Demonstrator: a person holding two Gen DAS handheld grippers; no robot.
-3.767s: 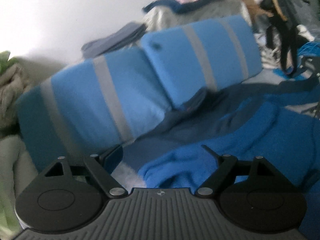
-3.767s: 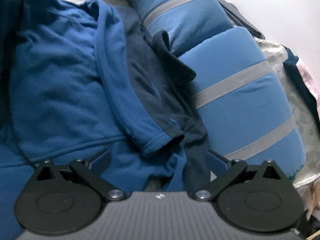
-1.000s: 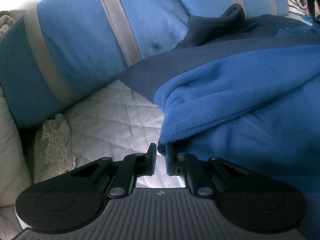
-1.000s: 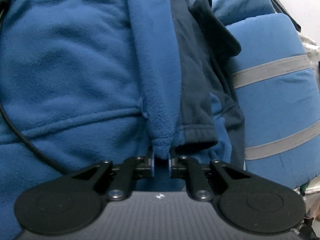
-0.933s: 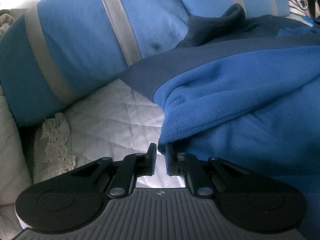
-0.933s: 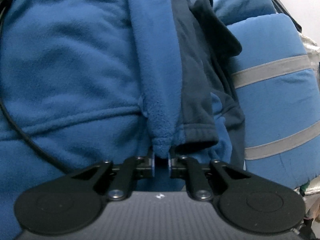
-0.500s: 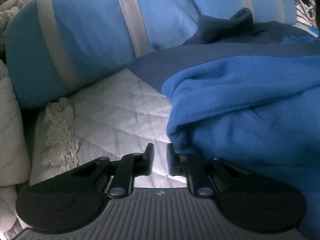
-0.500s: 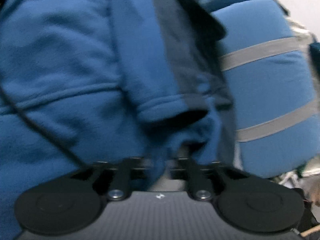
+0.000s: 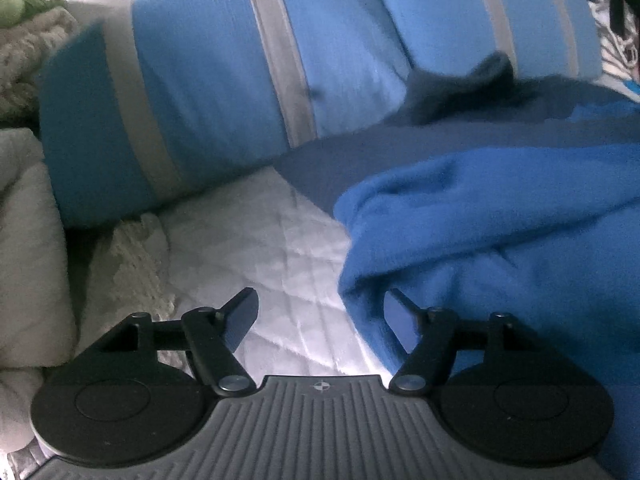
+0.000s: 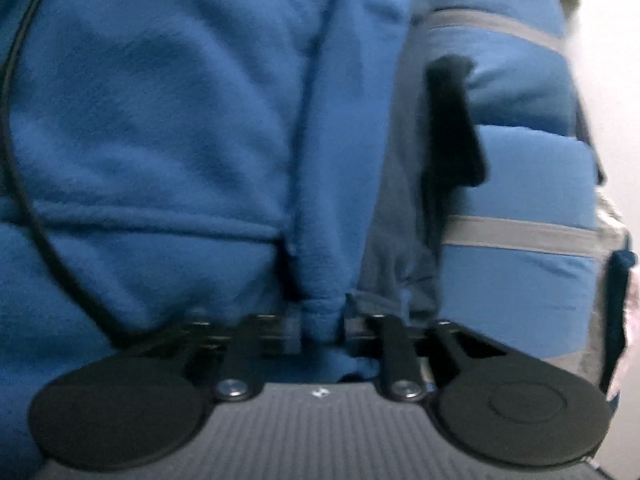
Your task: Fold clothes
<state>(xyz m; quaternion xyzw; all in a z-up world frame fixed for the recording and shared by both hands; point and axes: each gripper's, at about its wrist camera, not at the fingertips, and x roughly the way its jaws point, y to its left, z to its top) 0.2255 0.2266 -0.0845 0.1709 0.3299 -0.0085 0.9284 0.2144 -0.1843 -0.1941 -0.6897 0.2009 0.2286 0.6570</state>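
The bright blue fleece garment with navy panels lies spread and rumpled on the white quilted bed cover, its far edge pushed up against the two sky-blue cushions with grey stripes. Judging by the loose bulges and the sleeve lying along the body, the fold is only just begun: no flat, squared shape shows yet, and most of the folding is left to do

The left gripper has just been opening and its jaws now stand wide apart. The garment's bunched near corner sits just beside the right-hand finger, perhaps brushing it, but neither pad presses on cloth, so it holds nothing; bare quilt lies between the fingers

The right gripper has just been closing and its jaws are now drawn in tight on the blue fleece cuff at the end of the sleeve, which bulges out above and below the pinch. The picture is blurred, yet the cloth is plainly clamped between the pads. The navy part lies just right of it, and a thin black cable curves across the fleece on the left
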